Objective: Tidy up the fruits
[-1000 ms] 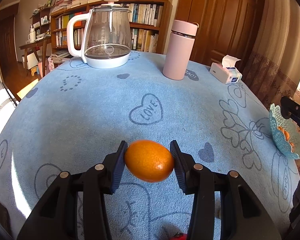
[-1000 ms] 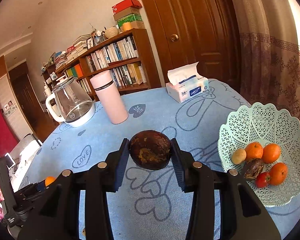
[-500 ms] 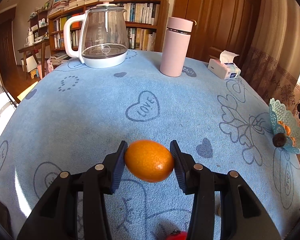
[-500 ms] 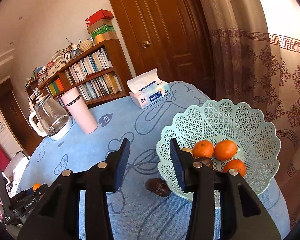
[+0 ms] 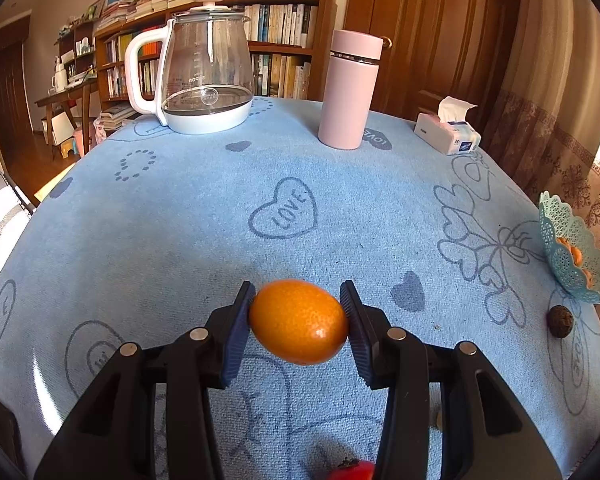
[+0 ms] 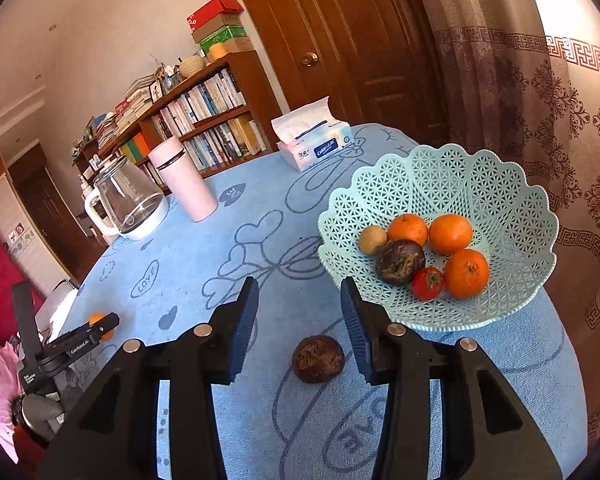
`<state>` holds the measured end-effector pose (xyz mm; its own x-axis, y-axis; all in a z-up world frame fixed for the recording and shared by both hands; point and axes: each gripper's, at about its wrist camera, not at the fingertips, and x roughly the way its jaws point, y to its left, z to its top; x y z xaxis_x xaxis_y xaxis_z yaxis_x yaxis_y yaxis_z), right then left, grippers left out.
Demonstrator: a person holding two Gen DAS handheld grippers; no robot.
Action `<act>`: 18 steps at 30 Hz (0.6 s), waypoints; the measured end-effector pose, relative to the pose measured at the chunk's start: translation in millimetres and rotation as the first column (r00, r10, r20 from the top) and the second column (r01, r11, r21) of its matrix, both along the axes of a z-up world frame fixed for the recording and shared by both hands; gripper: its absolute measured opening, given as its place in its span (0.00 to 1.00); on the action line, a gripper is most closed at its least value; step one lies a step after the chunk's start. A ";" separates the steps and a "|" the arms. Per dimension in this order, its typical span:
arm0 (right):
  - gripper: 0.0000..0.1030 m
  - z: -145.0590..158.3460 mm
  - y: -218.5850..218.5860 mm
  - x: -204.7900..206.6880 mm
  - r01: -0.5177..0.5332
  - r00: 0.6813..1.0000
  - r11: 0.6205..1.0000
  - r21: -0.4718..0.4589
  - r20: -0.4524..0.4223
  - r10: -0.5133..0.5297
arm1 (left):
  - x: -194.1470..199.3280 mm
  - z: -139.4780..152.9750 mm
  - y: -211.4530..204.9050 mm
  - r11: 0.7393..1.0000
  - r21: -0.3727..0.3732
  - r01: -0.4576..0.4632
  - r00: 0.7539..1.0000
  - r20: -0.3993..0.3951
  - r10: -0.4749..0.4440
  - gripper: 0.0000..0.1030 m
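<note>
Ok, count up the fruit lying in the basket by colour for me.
Orange fruit: 3
Dark brown fruit: 1
Red fruit: 1
Tan fruit: 1
Total in the basket: 6

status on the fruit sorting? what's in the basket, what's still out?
Done: the pale green lattice basket holds three oranges, a red tomato, a dark wrinkled fruit and a small tan fruit. In hand: the left gripper clamps an orange citrus fruit. Left: a second dark wrinkled fruit lies on the blue cloth beside the basket, below the open right gripper.
</note>
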<state>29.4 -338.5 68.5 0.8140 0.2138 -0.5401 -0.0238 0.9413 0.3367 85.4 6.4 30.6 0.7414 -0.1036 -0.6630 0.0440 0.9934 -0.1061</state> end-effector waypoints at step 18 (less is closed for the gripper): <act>0.57 -50.2 21.1 26.5 -0.060 0.972 0.993 -0.102 -0.232 0.035 | 0.7 -2.3 -3.9 1.000 0.010 0.007 1.000 -0.009 -0.007 0.43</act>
<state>55.9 -317.4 18.3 0.6559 0.1793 -0.7333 -0.0031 0.9720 0.2349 86.0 2.6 28.2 0.7345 -0.1023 -0.6709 0.0504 0.9941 -0.0964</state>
